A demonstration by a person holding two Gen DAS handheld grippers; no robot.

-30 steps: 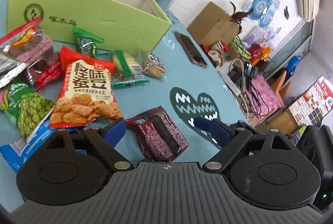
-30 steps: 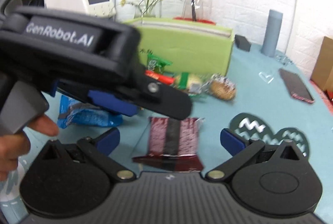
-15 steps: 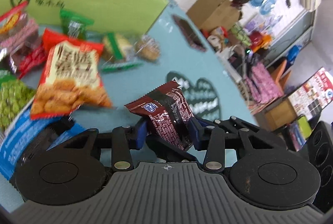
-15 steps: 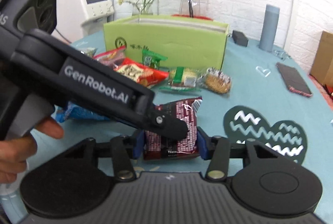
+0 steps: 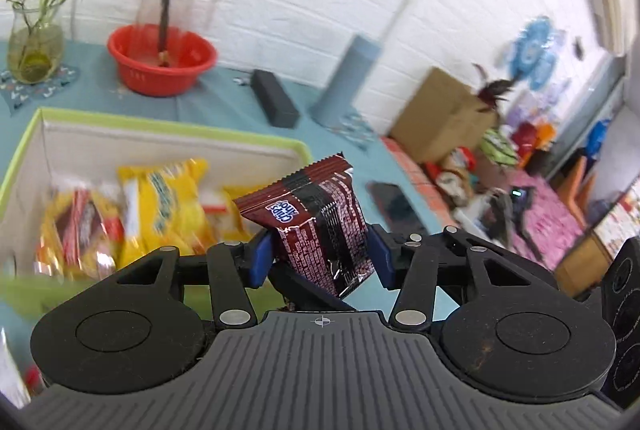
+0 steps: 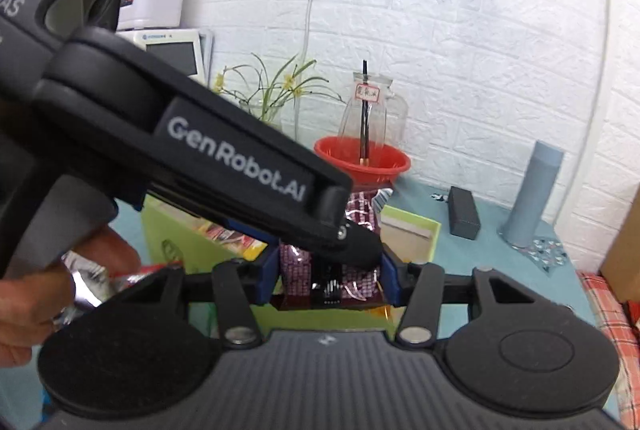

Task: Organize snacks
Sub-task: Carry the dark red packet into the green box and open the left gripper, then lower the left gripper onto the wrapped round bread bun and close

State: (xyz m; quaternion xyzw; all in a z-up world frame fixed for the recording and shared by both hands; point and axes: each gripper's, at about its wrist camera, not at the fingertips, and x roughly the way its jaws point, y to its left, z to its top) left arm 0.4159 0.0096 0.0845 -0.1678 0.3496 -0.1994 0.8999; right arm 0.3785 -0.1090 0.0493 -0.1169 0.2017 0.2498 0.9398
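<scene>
Change since earlier: both grippers have lifted off the teal table; the dark red cookie packet (image 5: pixel 320 226), lying flat a second ago, is now carried in the air by the green box (image 5: pixel 160 132).
Far left, left wrist view: a glass vase of thin stems (image 5: pixel 34 46) stands on the table (image 5: pixel 224 98), with a red basin (image 5: pixel 162 60) and a clear jug beside it to the right.
Left of centre: the green box lies open, yellow and red snack bags (image 5: pixel 160 206) heaped inside, blurred.
Left gripper (image 5: pixel 318 260): its blue pads are drawn in narrow on the cookie packet, pinching the lower part; the packet stands up between them, crimped top tilted toward the far side.
Right gripper (image 6: pixel 328 280): it too is closed narrow on the same packet (image 6: pixel 298 272), seen partly behind the left tool's body.
Key relation: the box opening lies to the left of and beyond the held packet; the packet hangs by the box's near right corner, not clearly over the opening. The packet's long axis runs upward, away from the pads.
Judgement: it probably needs carrying left and farther in before letting go.
Right: a grey cylinder (image 5: pixel 348 78), a black case (image 5: pixel 274 102) and a phone (image 5: pixel 394 200) rest on the table, well apart from the box.
</scene>
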